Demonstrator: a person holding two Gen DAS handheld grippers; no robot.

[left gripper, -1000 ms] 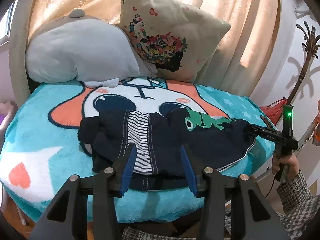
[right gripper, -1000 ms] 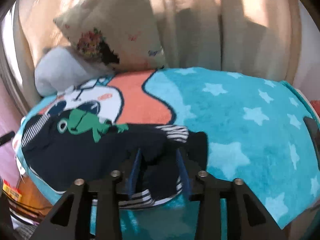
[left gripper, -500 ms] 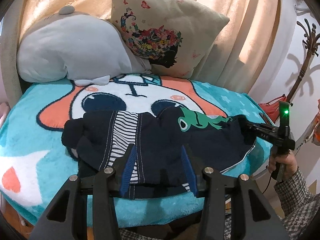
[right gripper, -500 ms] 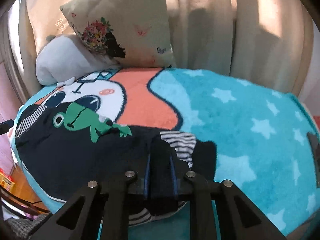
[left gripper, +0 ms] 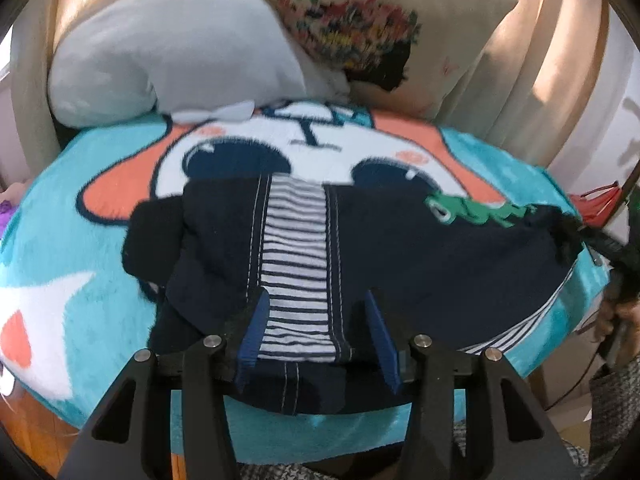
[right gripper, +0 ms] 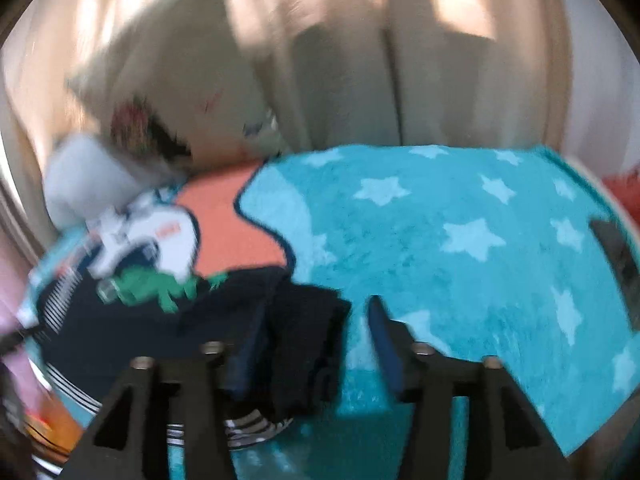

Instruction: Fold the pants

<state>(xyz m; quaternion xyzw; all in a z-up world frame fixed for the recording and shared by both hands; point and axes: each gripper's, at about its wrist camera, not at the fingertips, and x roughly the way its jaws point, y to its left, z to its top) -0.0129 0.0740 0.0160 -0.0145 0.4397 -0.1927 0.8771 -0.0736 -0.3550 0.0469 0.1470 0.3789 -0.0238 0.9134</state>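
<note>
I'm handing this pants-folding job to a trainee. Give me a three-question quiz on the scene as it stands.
1. True or false: the pants lie on a teal blanket with pale stars.
2. What colour is the animal patch on the pants? A red, B green, C yellow.
3. Which panel lies between the left claw's fingers?

Key:
1. True.
2. B.
3. The striped panel; the pads do not press it. The right claw's jaws are opening around a dark fold.

Sunlit peach curtains (left gripper: 560, 60) hang behind a bed covered in a fuzzy turquoise cartoon blanket (right gripper: 460, 248), with a grey plush cushion (left gripper: 172, 52) and floral beige pillow (left gripper: 440, 40) on it.
</note>
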